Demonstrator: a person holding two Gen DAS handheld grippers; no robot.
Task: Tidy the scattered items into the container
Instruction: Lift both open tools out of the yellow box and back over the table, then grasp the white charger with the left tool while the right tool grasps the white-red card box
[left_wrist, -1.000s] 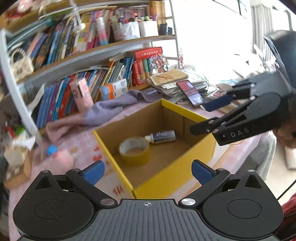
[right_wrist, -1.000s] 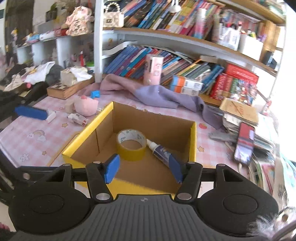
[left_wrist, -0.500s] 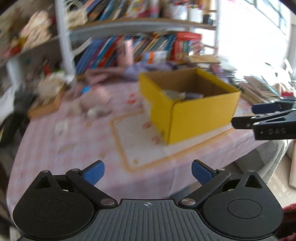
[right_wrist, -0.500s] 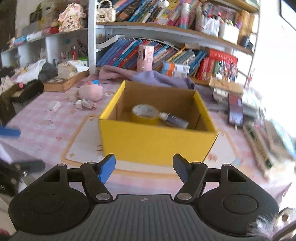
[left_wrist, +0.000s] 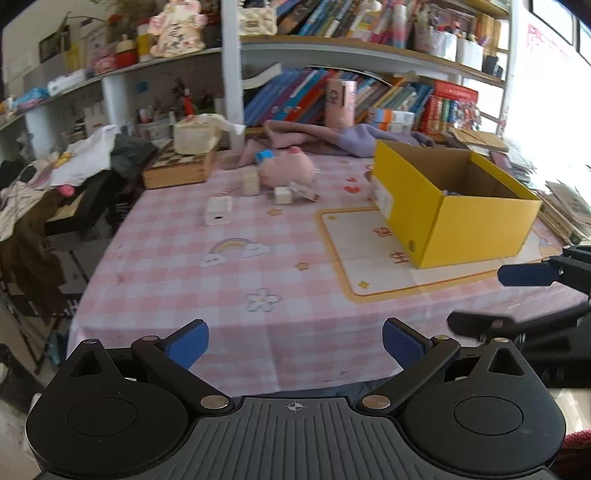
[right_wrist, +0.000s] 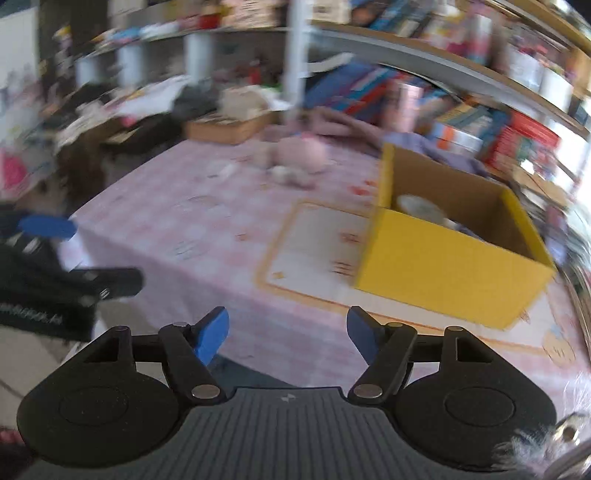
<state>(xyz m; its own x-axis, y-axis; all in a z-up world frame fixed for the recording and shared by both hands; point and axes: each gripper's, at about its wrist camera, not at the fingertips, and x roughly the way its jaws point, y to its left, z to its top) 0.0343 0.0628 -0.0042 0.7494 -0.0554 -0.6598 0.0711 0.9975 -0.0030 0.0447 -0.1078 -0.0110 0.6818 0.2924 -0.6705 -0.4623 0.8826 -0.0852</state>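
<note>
Left tool (left_wrist: 293, 341): jaws wide apart, nothing between them, held over the near edge of the desk (left_wrist: 229, 280).

Right tool (right_wrist: 288, 334): jaws opening, nothing between them, also at the near desk edge; this view is motion-blurred.

Each tool shows at the side of the other's view.

Yellow box (left_wrist: 454, 206): stands open-topped on a cream mat (left_wrist: 354, 243) at the right of the pink checked desk. In the right wrist view a roll of tape (right_wrist: 419, 206) lies inside it; other contents too blurred to name.

Scattered items left on the desk, well apart from the box: a pink plush toy (left_wrist: 288, 170) near the far edge, a white charger (left_wrist: 218, 209) to its near left, and small white blocks (left_wrist: 282, 195) just in front of the toy.

A purple cloth (left_wrist: 332, 138) lies behind the box, against the bookshelf.
</note>
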